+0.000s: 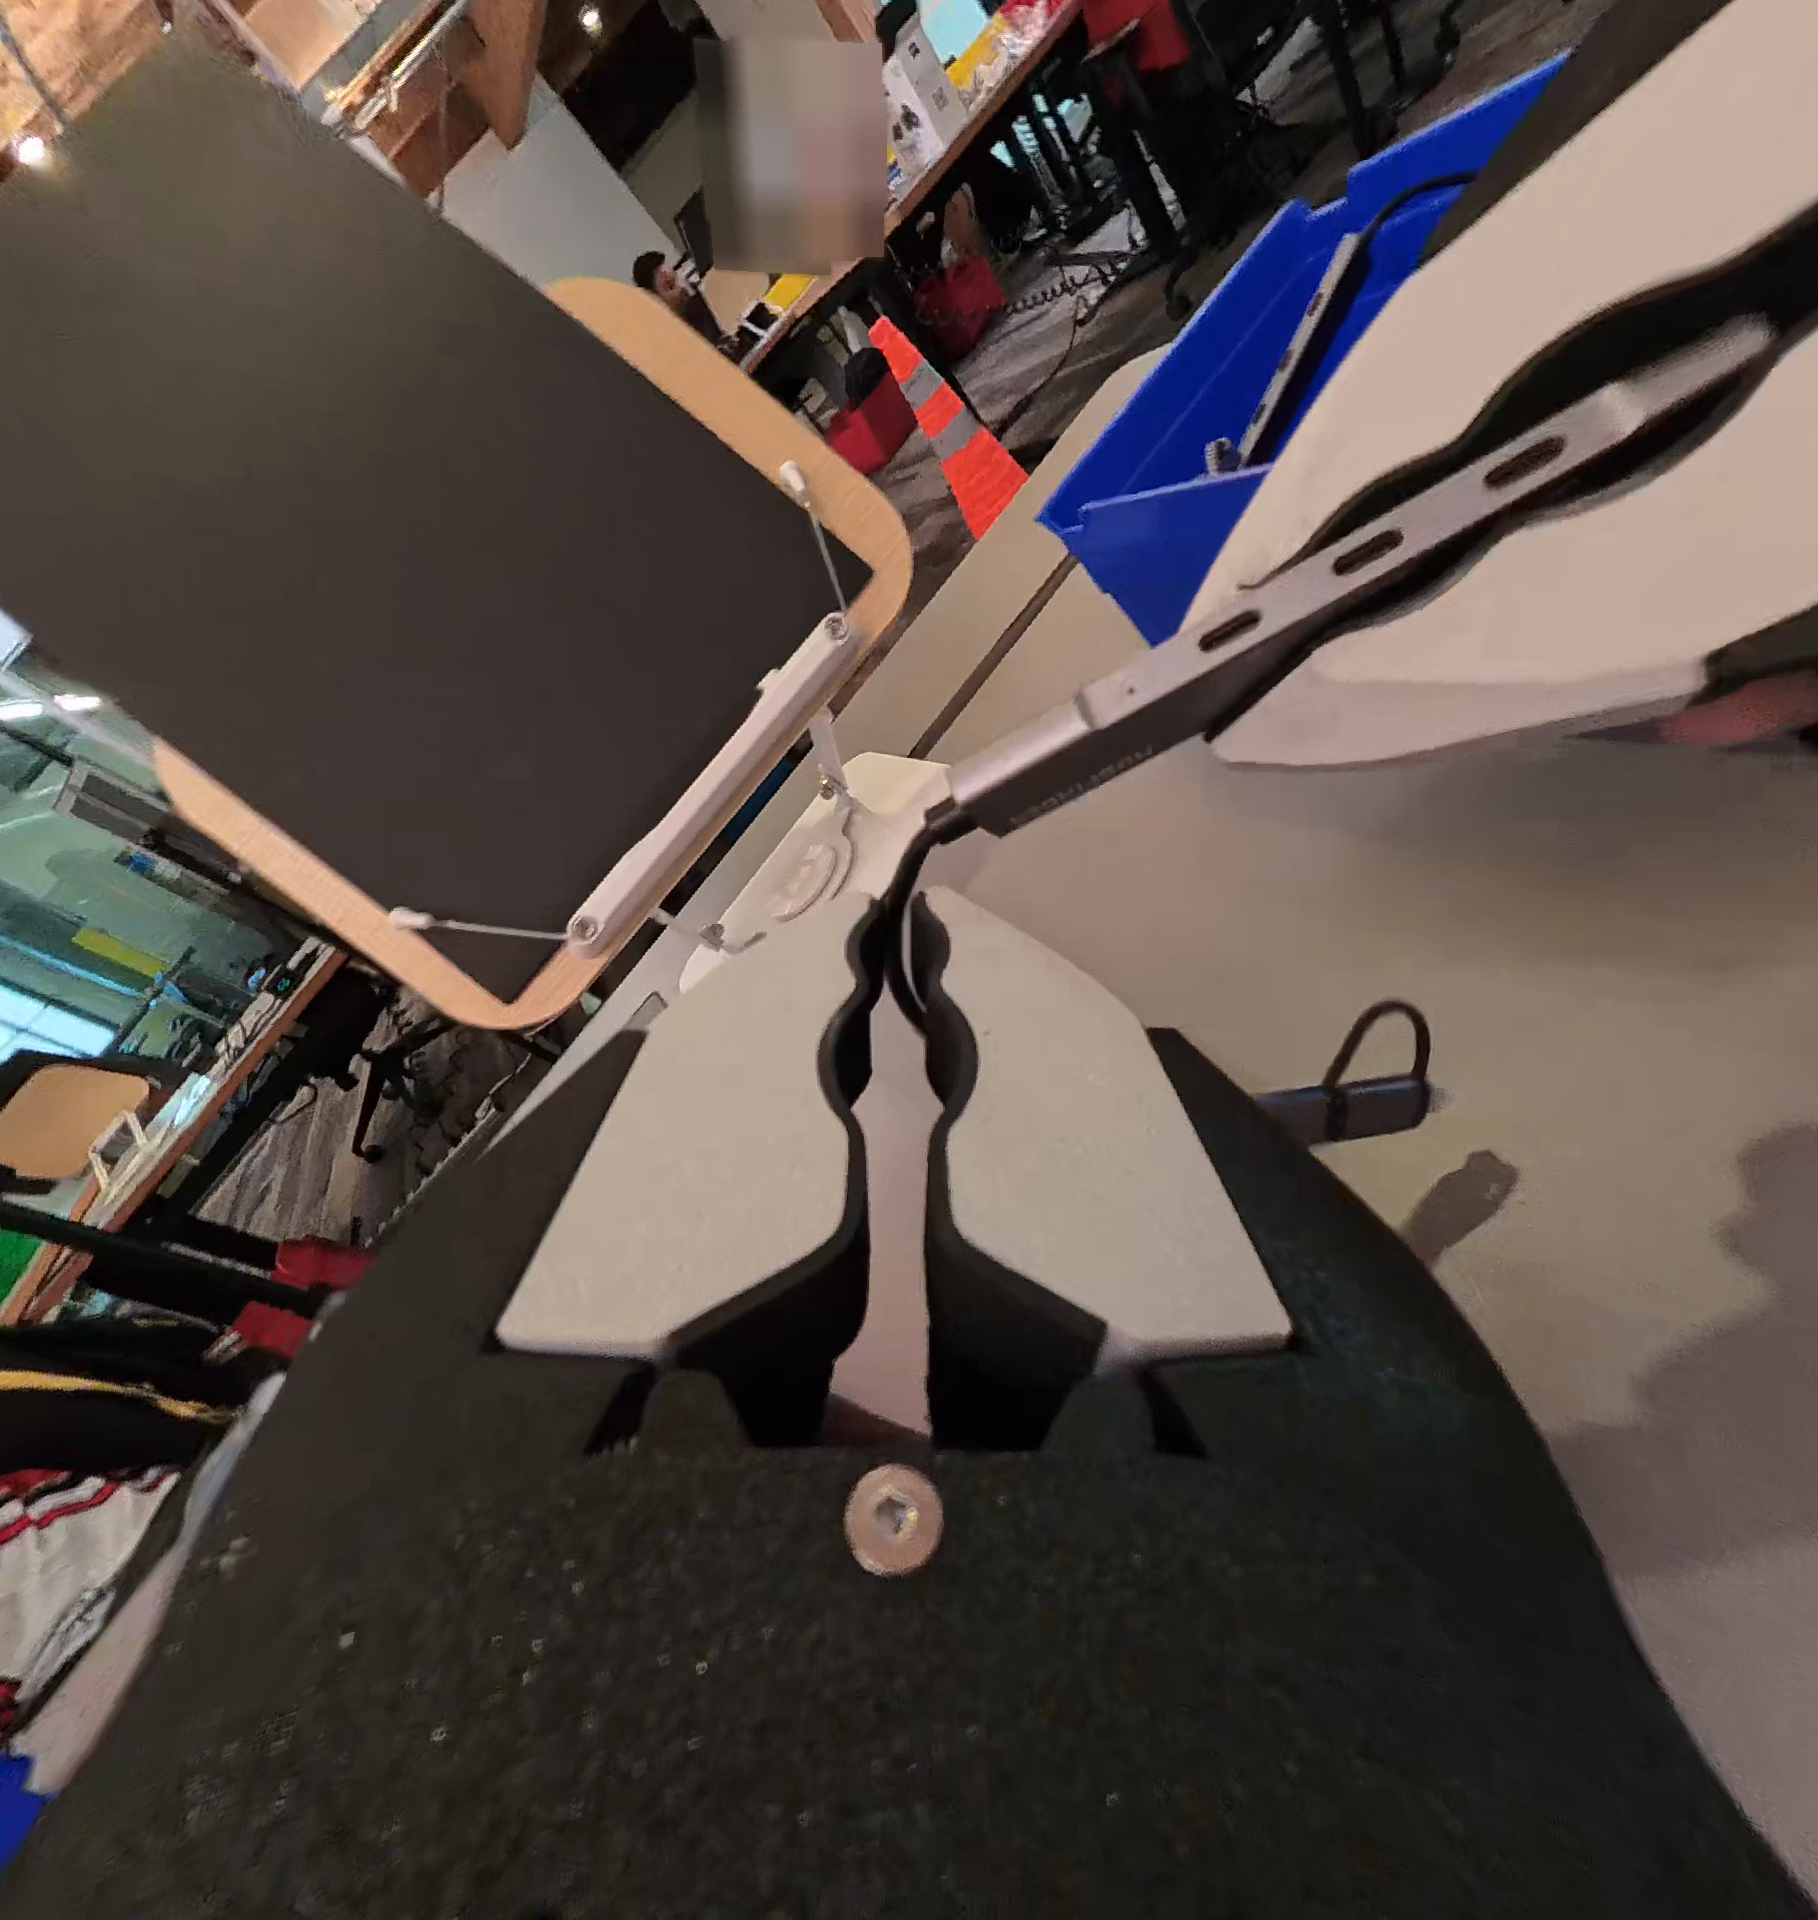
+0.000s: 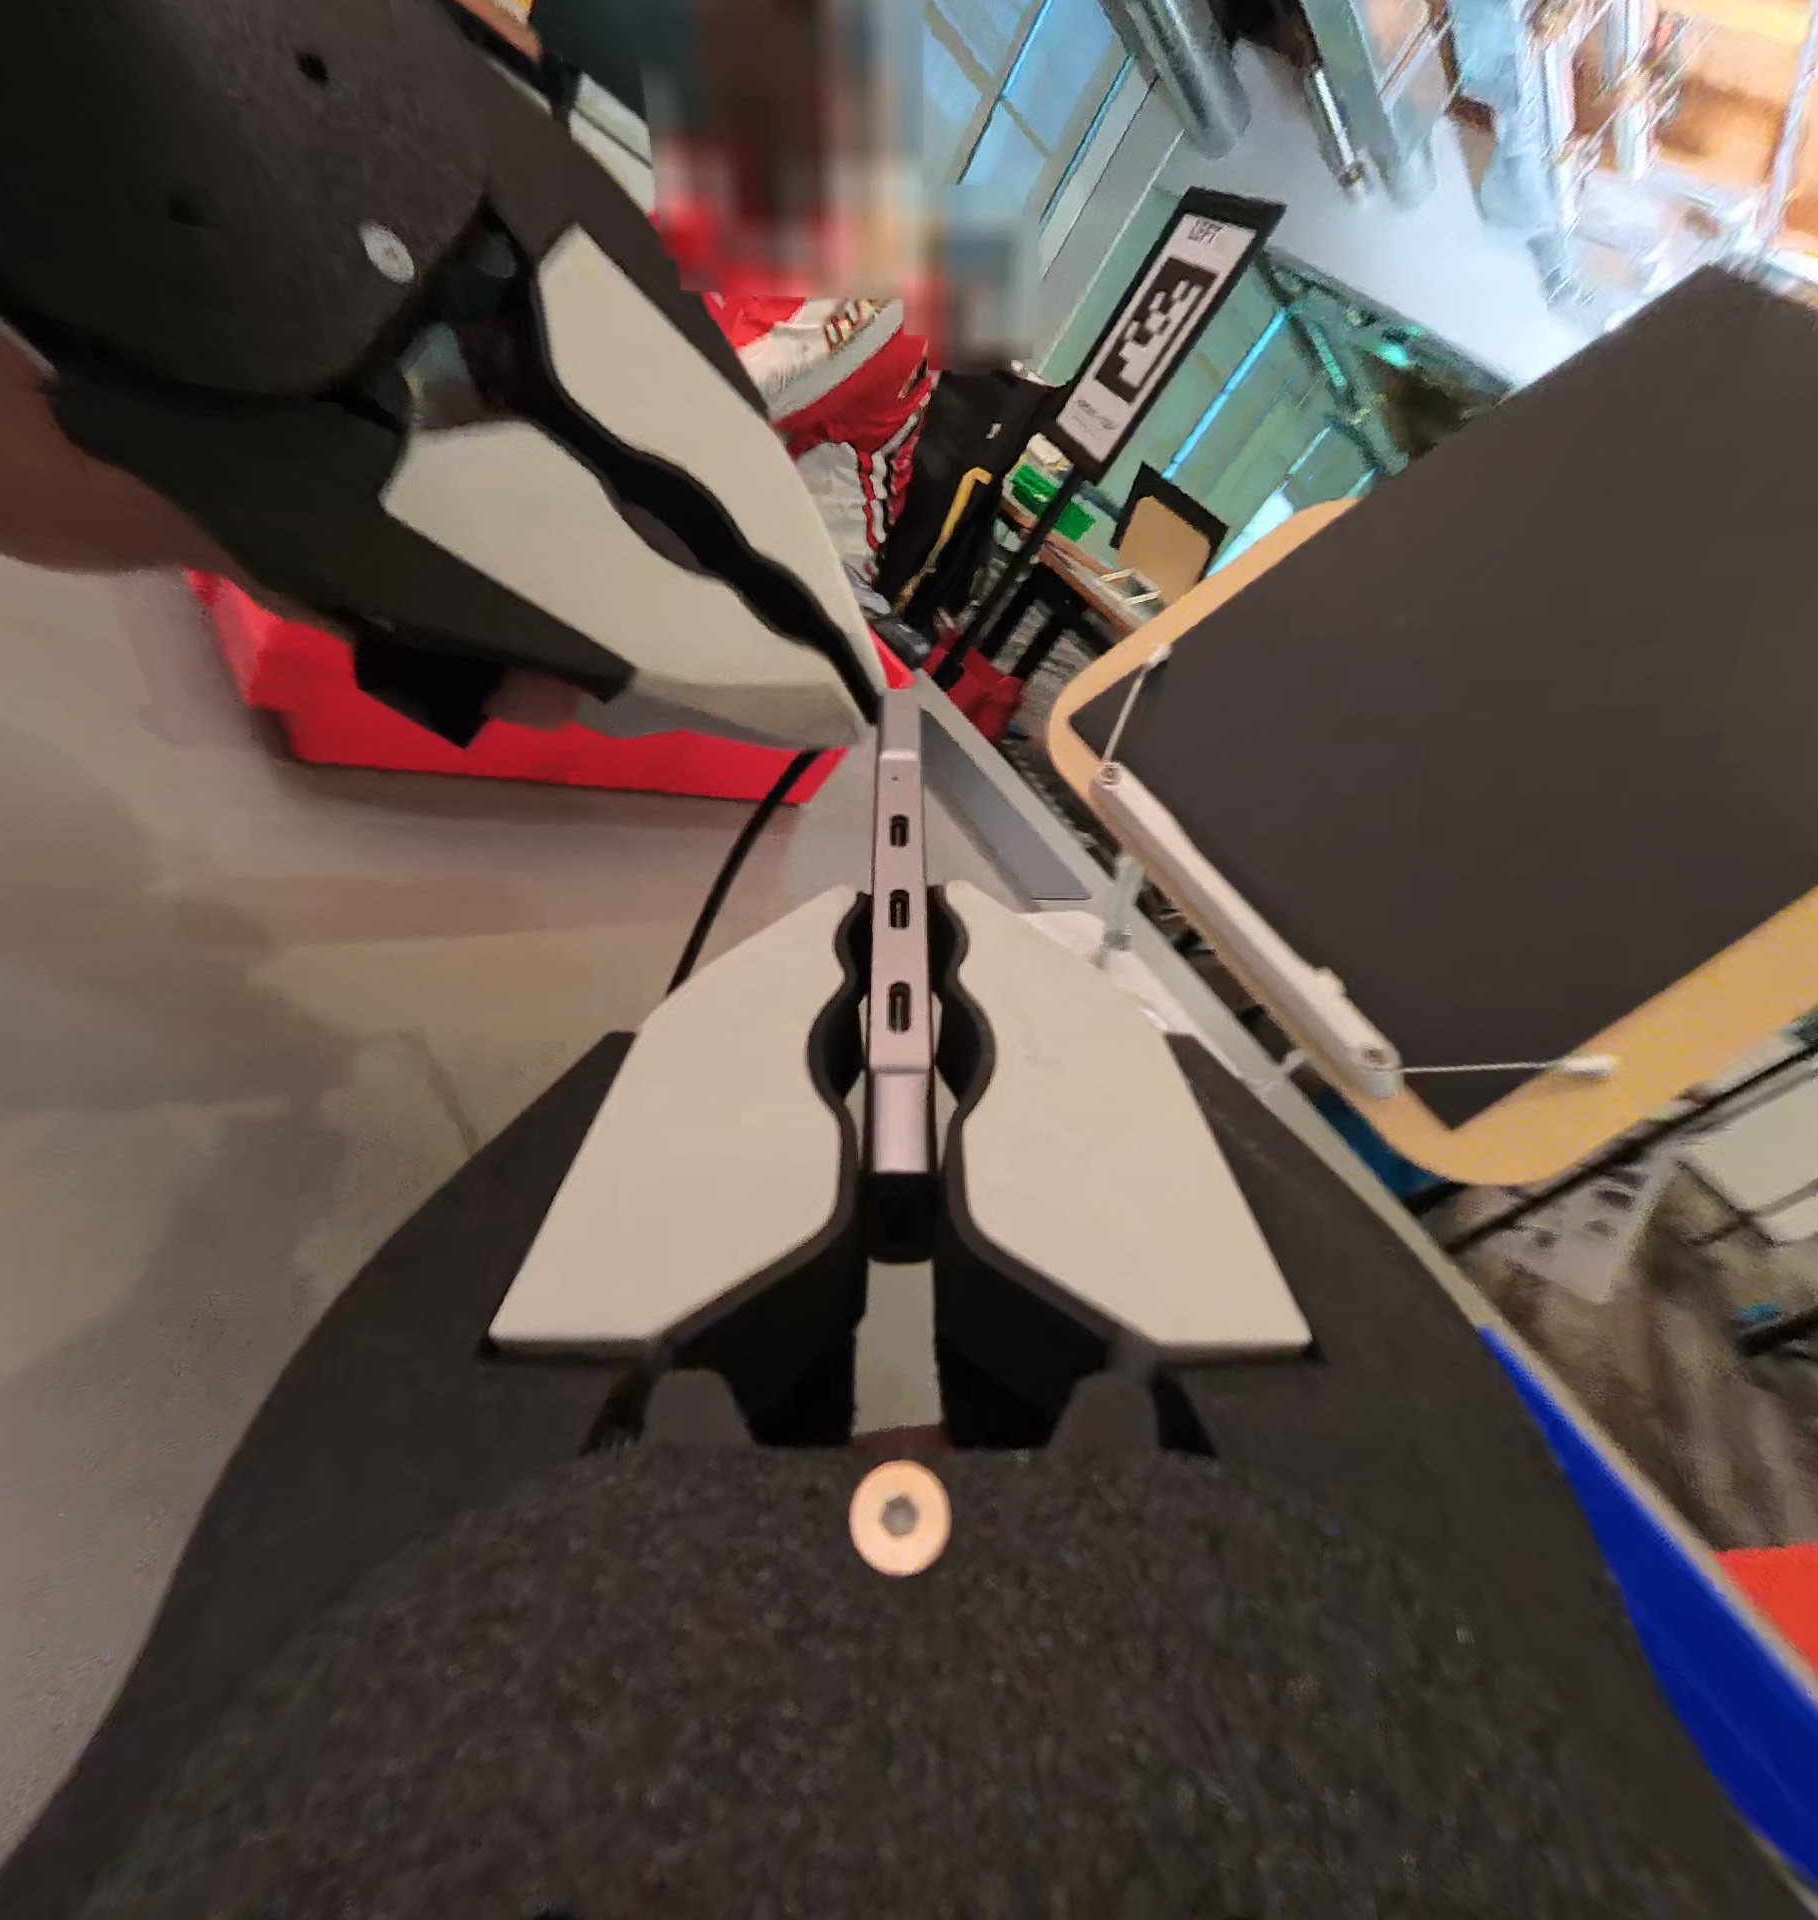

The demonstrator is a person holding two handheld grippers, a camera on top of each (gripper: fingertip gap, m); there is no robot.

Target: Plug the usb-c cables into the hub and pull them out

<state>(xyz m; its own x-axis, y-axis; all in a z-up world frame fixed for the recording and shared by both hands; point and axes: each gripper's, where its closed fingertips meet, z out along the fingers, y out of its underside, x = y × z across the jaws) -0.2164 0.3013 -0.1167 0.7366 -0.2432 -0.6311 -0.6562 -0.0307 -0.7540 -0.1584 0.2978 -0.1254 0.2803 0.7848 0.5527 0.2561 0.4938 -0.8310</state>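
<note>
A grey metal hub (image 2: 900, 1081) with three usb-c ports along its edge is clamped in my right gripper (image 2: 900, 894), held above the table. In the left wrist view the hub (image 1: 1300, 592) runs from the centre to the upper right, between the right gripper's fingers (image 1: 1456, 665). A thin black cable (image 1: 910, 873) leaves the hub's near end, and my left gripper (image 1: 900, 925) is shut on it just below the hub. The three ports look empty. Another dark cable with its plug (image 1: 1352, 1101) lies coiled on the table to the right.
A black panel with a wooden rim (image 1: 365, 468) on a white arm stands close behind the hub; it also shows in the right wrist view (image 2: 1507, 675). A blue bin (image 1: 1175, 468) sits at the table's far edge. A red bin (image 2: 531, 727) sits behind the left gripper (image 2: 863, 712). My hands' fingertips stand some 7 cm from each other.
</note>
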